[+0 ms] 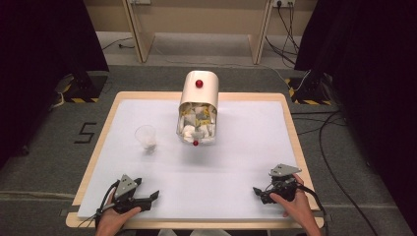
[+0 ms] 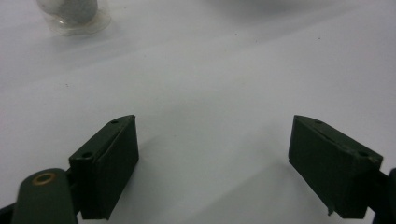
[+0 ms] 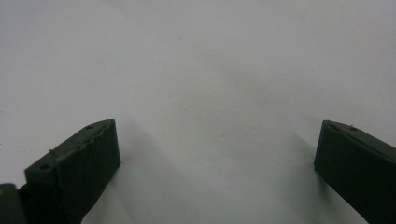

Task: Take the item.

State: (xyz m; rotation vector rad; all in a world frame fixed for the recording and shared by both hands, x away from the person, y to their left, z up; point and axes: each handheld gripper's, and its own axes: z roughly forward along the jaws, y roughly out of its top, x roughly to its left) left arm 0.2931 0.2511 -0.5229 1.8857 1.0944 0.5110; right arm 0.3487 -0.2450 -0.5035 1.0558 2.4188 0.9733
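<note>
Nearest the person, the left gripper (image 1: 147,198) rests low at the near left of the white-topped counter with its pale wooden rim (image 1: 295,142), its black fingers (image 2: 105,170) spread wide with nothing between them; the right gripper (image 1: 259,192) sits at the near right, its fingers (image 3: 74,172) likewise spread and empty over bare white surface. Both are well apart from the work ahead. Farther in, left of centre, stands the small clear plastic cup (image 1: 146,136), upright, with something pale at its bottom that is too small to make out; in the left gripper view its base (image 2: 74,16) shows at the top edge, so the left gripper points roughly toward it. Beyond and to the right of the cup, near the far middle of the counter, stands the cream, round-topped bin with a red knob on its lid (image 1: 198,105), its clear front drawer packed with white and yellowish sachets (image 1: 197,123) and bearing a second small red knob (image 1: 195,143) at the lower edge. The likely trouble lies in the cup: it looks thin and light, so fingers closing hard could crush or buckle its wall, and a reach that clips its rim could tip it or skate it across the smooth top. At the bin, a pull on the lower knob by one gripper alone might drag the whole bin forward, and the crowded sachets could spill or come out several at once.
</note>
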